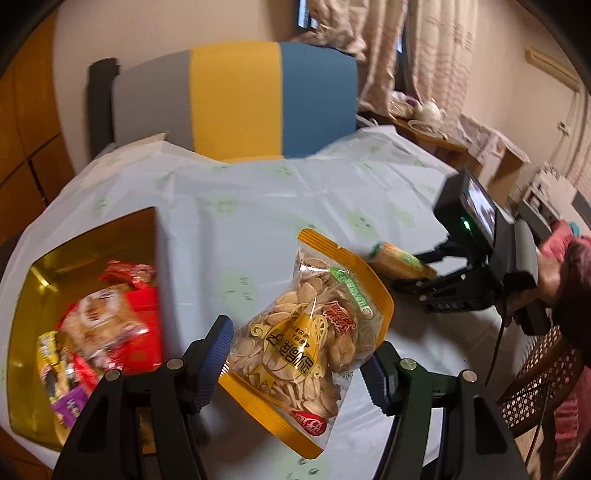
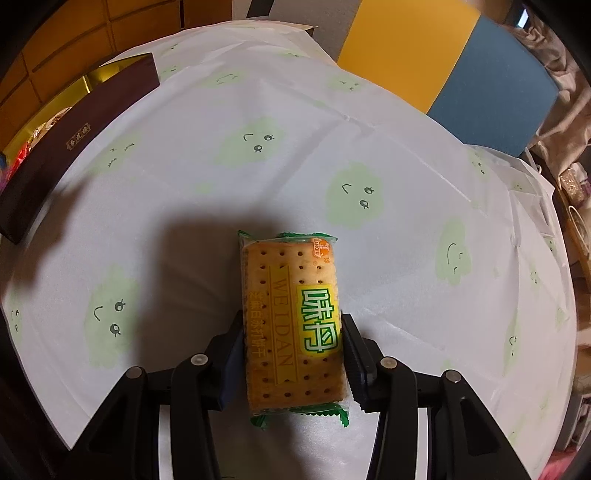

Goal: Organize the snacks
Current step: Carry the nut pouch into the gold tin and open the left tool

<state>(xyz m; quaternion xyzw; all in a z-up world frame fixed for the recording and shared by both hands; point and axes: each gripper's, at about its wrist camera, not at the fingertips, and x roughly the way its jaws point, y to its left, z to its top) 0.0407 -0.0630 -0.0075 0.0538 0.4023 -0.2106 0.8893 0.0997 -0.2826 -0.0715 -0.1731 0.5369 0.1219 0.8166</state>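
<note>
While the gold-lined box [image 1: 33, 295] holds assorted snack packets [image 1: 103, 325], left tongs [image 1: 295, 365] grip a seed bag [image 1: 306, 332], right tongs [image 2: 293, 354] a cracker pack [image 2: 291, 325].

Beyond my table, draped in a pale tablecloth [image 1: 258, 192] printed with green faces, stands a chair [image 1: 236, 107] with grey, yellow and blue panels. Patterned curtains [image 1: 417, 51] hang behind it against a cream wall [image 1: 155, 33]; wooden cabinet doors [image 1: 26, 140] line my left.
</note>
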